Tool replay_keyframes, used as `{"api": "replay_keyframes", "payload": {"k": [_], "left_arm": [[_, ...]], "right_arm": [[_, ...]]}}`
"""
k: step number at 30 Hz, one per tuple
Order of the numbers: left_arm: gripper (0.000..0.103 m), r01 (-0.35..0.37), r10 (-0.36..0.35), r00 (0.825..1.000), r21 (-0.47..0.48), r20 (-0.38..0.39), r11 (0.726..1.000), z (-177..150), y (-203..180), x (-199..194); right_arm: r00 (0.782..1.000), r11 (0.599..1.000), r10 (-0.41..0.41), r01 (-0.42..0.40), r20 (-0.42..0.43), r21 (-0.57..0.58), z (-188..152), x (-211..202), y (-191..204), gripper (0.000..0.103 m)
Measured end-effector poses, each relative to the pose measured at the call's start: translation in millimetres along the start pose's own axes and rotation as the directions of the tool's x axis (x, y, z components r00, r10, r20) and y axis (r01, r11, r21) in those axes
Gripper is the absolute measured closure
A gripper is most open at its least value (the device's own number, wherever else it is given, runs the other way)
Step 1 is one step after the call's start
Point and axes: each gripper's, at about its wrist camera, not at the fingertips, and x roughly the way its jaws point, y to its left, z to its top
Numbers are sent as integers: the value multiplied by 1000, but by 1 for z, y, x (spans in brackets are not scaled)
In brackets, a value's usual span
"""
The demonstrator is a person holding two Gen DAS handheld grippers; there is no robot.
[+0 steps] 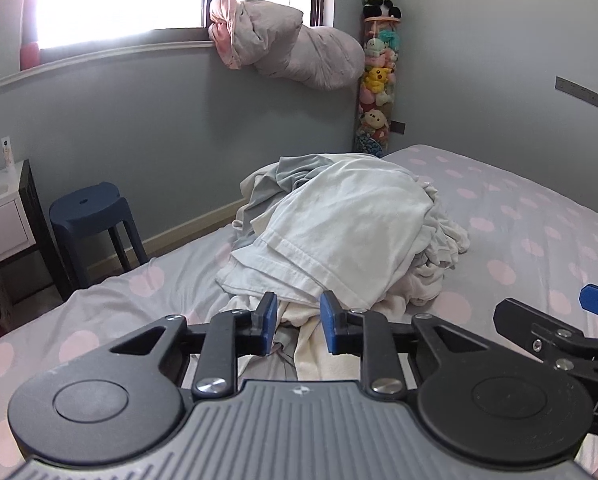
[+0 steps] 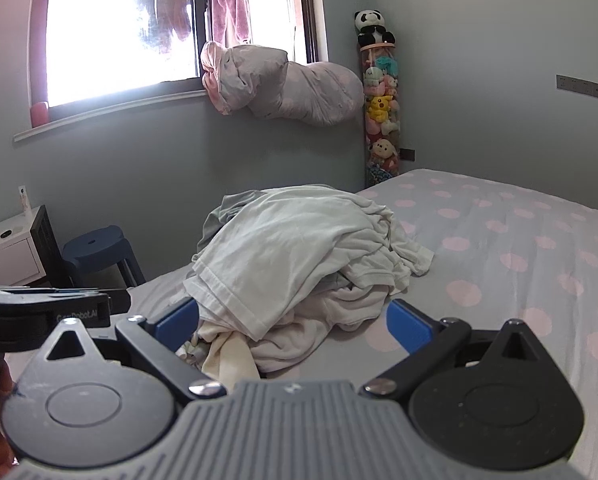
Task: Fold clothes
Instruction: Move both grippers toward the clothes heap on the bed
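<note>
Left gripper (image 1: 297, 322): fingers narrow, apart, gripping nothing, cream cloth (image 1: 319, 352) showing between them.
Right gripper (image 2: 295, 322): fingers wide, empty.
Clothes pile (image 2: 299, 248): heaped on dotted bedsheet (image 2: 519, 248).

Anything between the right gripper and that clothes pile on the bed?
Nothing visible. The right gripper stands open right at the near edge of the clothes pile, with only bare bedsheet beside it.
</note>
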Motion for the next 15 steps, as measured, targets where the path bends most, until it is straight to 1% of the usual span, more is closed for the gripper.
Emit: {"api": "replay_keyframes", "payload": {"k": [4, 8, 9, 11, 15], "left_arm": [[76, 22, -22, 1000, 1, 1, 1000, 2, 1, 0], [75, 45, -45, 999, 2, 2, 999, 3, 2, -1], [73, 47, -47, 999, 2, 2, 999, 4, 2, -1], [59, 35, -35, 999, 4, 8, 999, 4, -1, -3], [58, 29, -29, 1000, 5, 3, 1000, 7, -4, -3]], "right_arm": [[1000, 1000, 1, -1, -7, 1, 0, 2, 1, 2], [1000, 1000, 7, -7, -13, 7, 1, 2, 0, 2], [1000, 1000, 8, -7, -15, 7, 2, 2, 0, 2], [1000, 1000, 9, -9, -18, 9, 2, 3, 0, 2], [1000, 1000, 8, -8, -23, 14, 3, 4, -2, 2]]}}
